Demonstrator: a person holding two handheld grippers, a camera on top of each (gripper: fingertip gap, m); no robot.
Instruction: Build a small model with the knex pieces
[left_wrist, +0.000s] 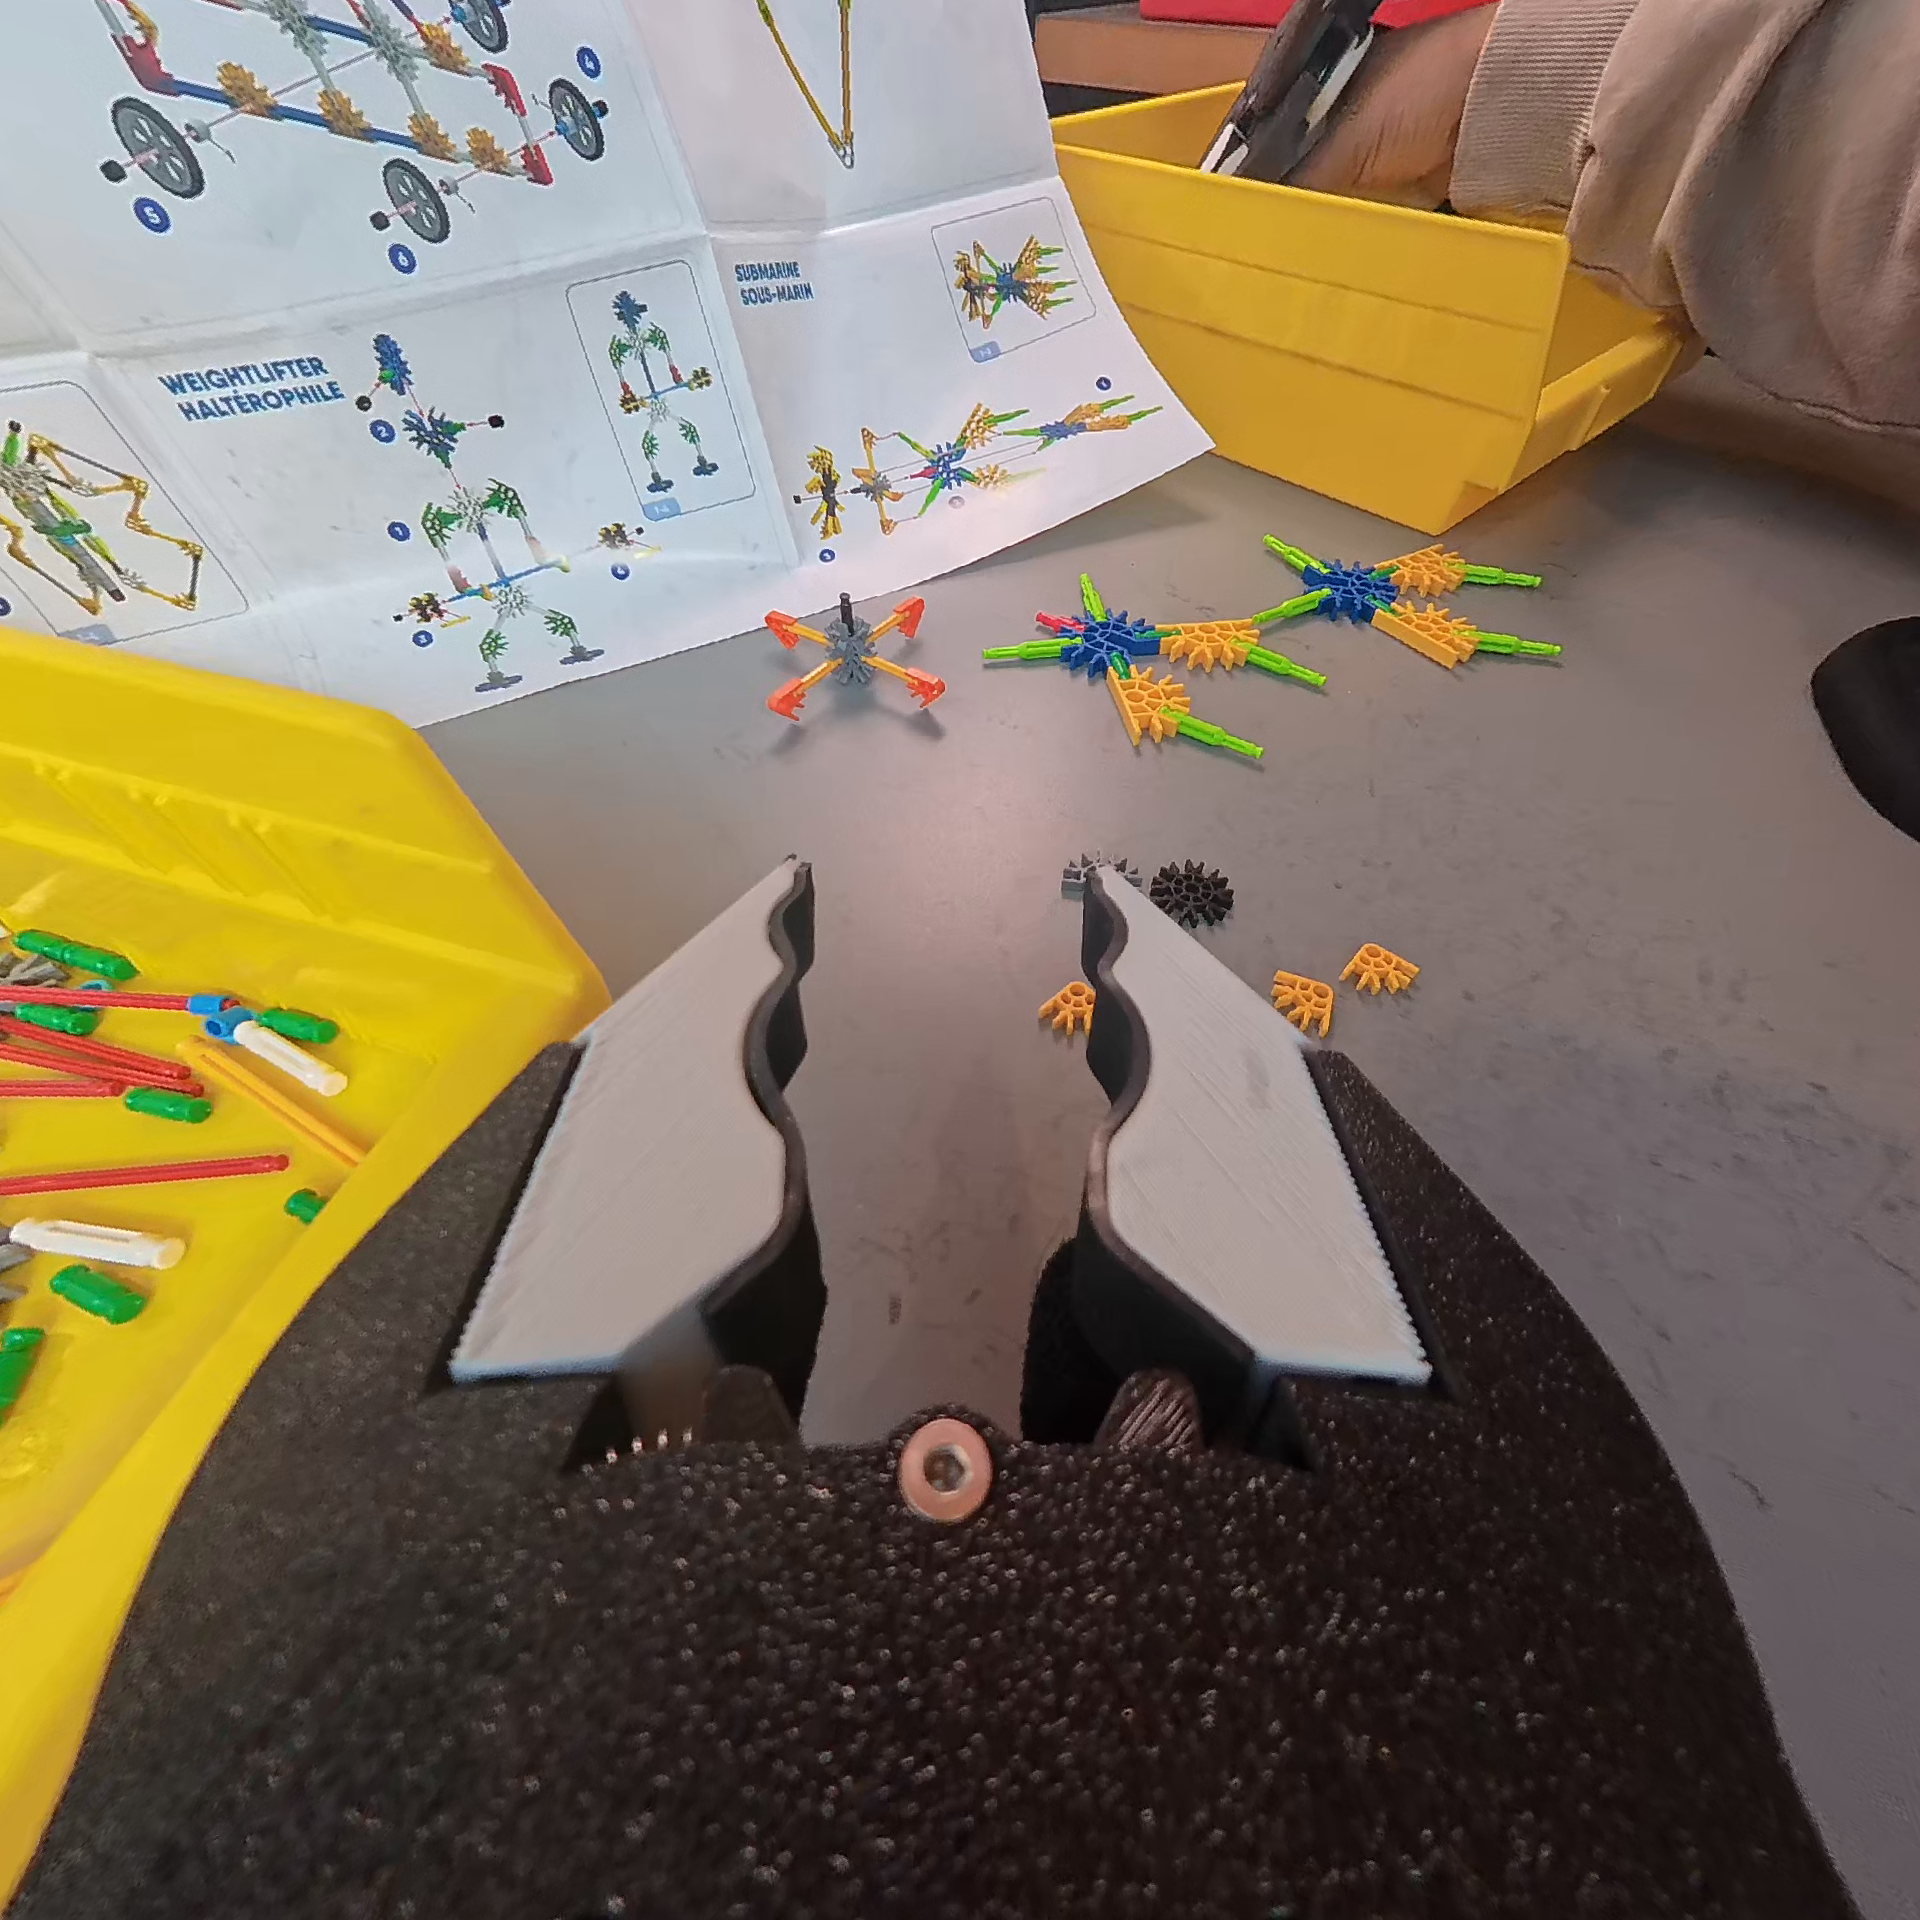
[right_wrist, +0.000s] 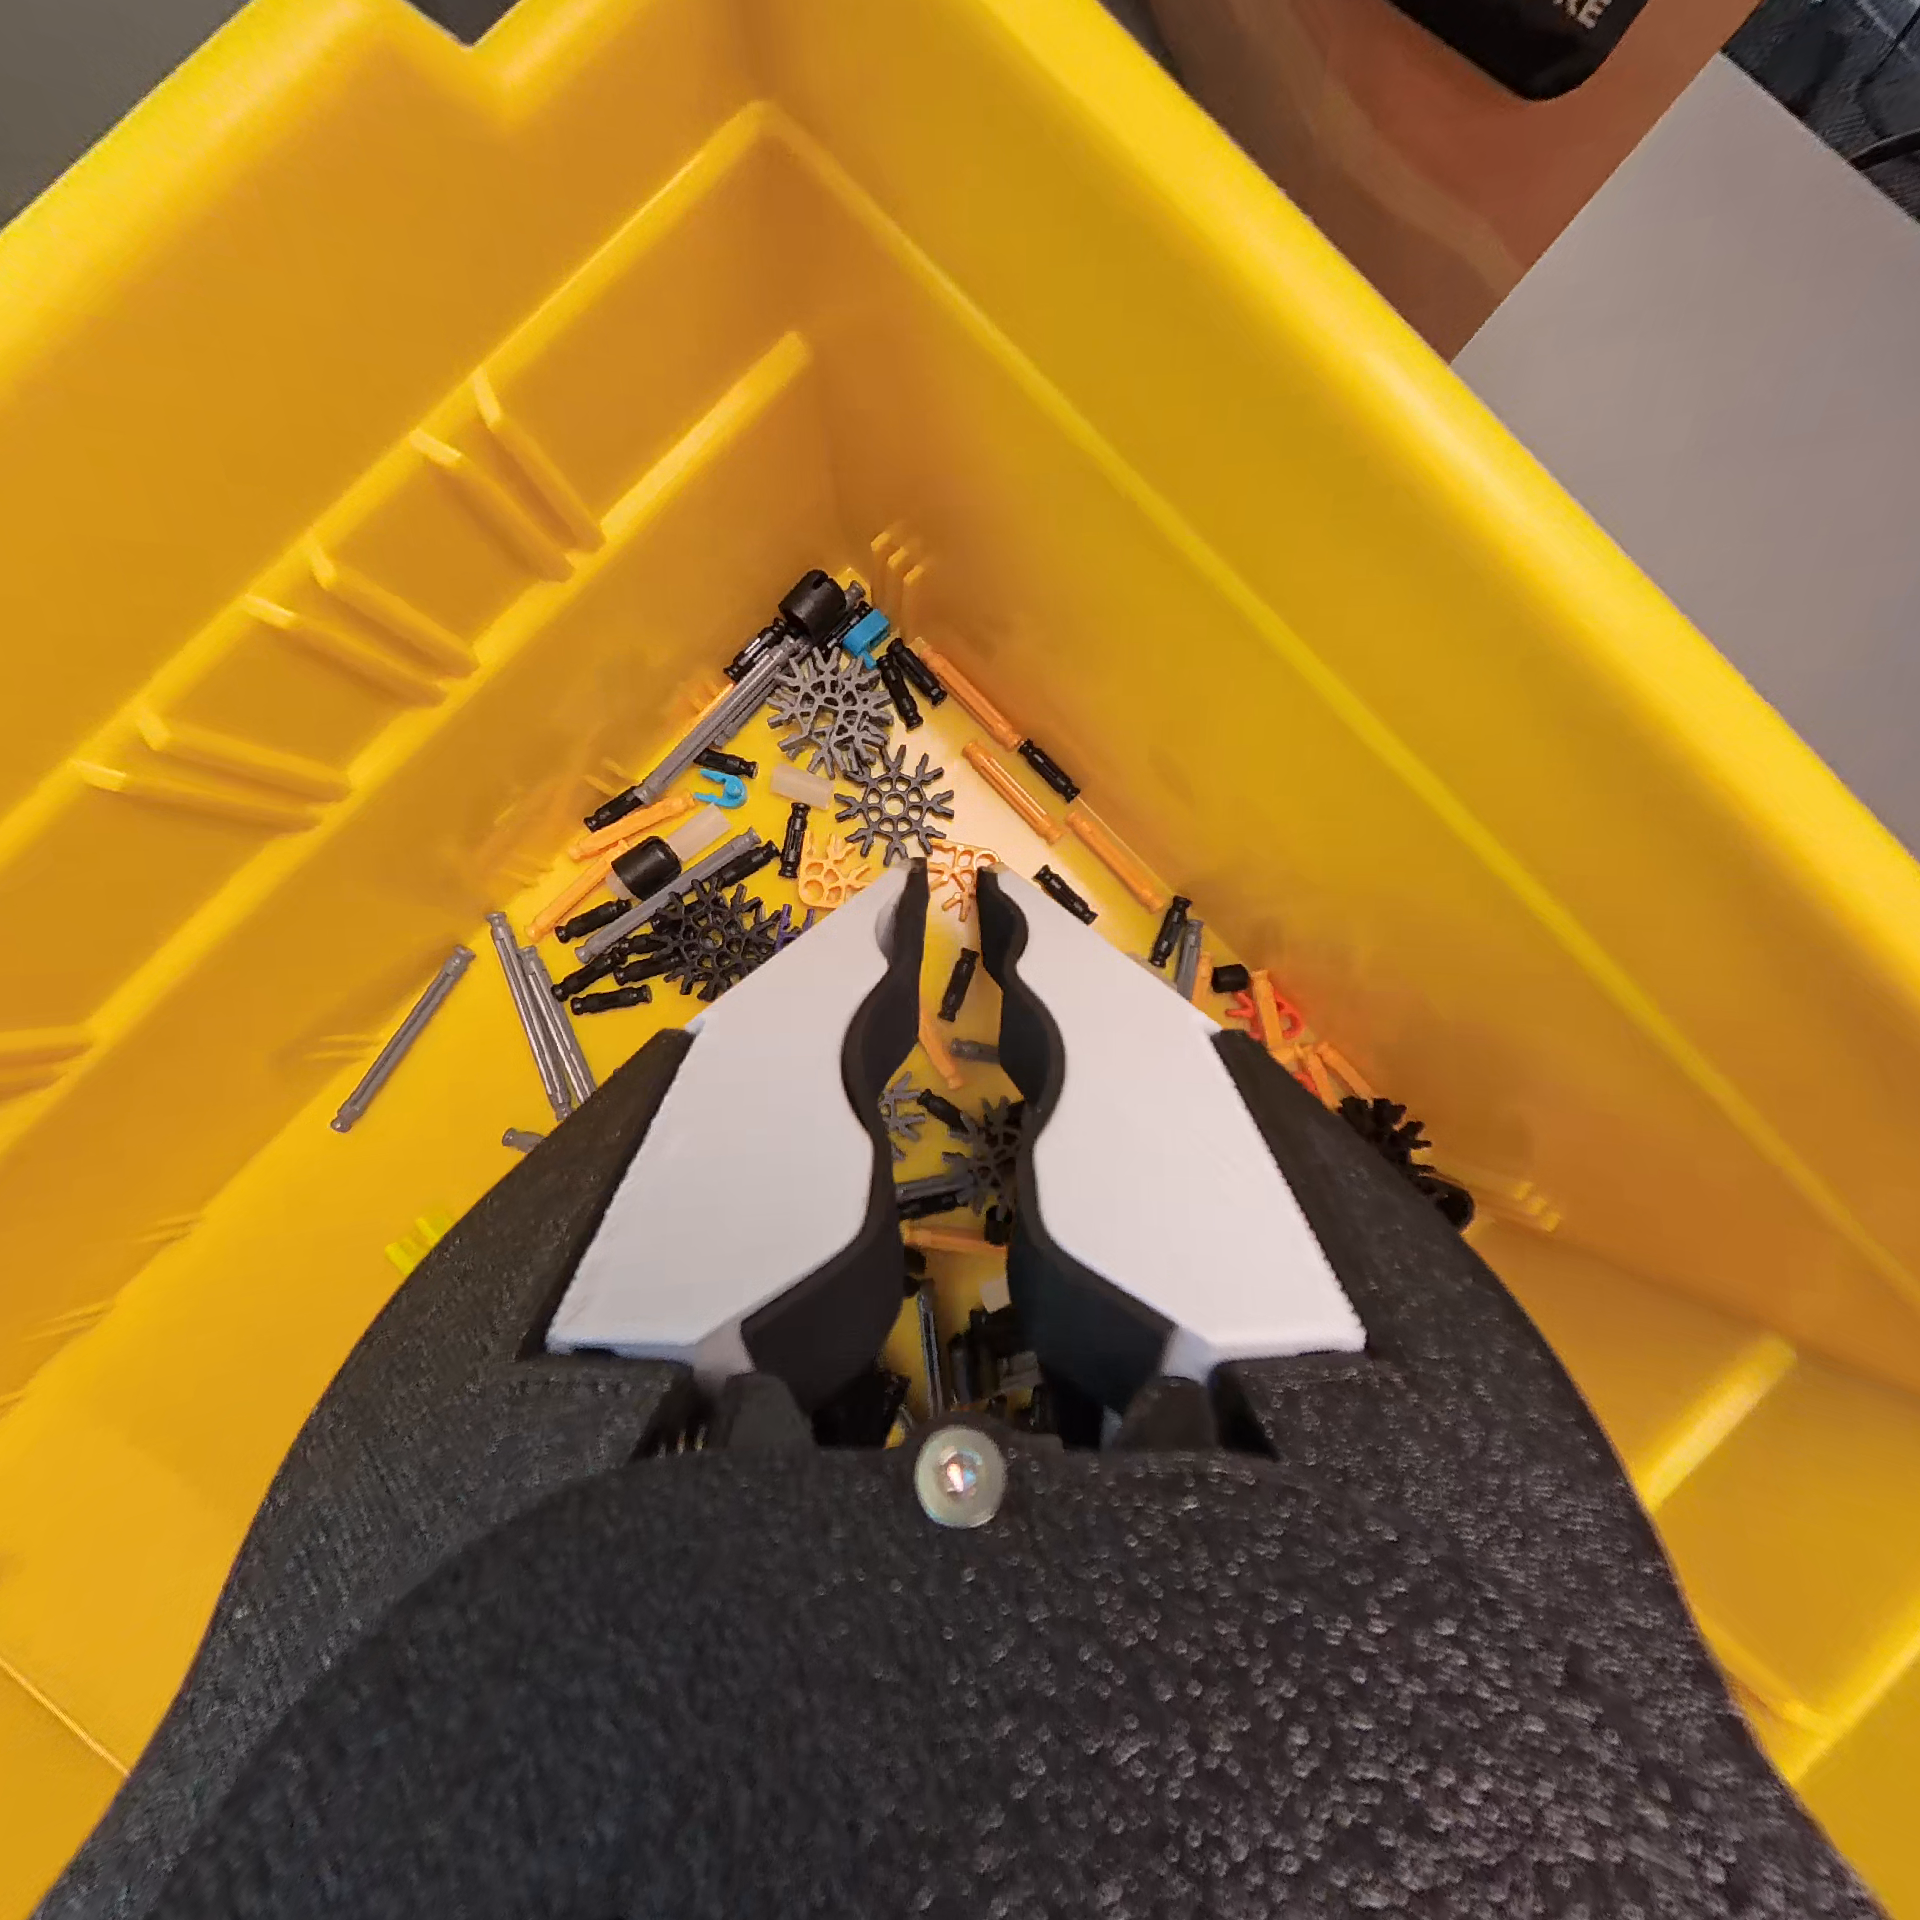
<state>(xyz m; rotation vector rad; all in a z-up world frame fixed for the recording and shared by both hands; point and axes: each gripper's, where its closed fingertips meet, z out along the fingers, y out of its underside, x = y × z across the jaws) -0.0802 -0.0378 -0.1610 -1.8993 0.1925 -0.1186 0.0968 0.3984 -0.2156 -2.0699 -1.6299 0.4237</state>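
Observation:
My left gripper (left_wrist: 943, 878) is open and empty, low over the grey table (left_wrist: 1558, 1143). A grey connector (left_wrist: 1081, 868) and a black connector (left_wrist: 1192, 891) lie just past its right fingertip. Three small orange connectors (left_wrist: 1304, 1000) lie beside that finger. My right gripper (right_wrist: 951, 878) reaches down into a yellow bin (right_wrist: 1195, 468). Its jaws are closed to a narrow gap on a pale orange connector (right_wrist: 961, 862) among loose pieces on the bin floor. The same gripper (left_wrist: 1283, 94) shows in the far bin, held by a person in a beige sleeve (left_wrist: 1714, 177).
An orange-and-grey cross assembly (left_wrist: 854, 652) and two blue, green and yellow assemblies (left_wrist: 1132, 649) (left_wrist: 1371, 592) lie ahead on the table. An instruction sheet (left_wrist: 520, 312) stands behind them. A second yellow bin (left_wrist: 208, 935) holding rods is at my left. The far bin (left_wrist: 1351, 343) is at the upper right. One gripper's finger ends stand about 50 cm off the other's. The right gripper is farther from the black connector (left_wrist: 1192, 891), some 40 cm, than the left, some 8 cm.

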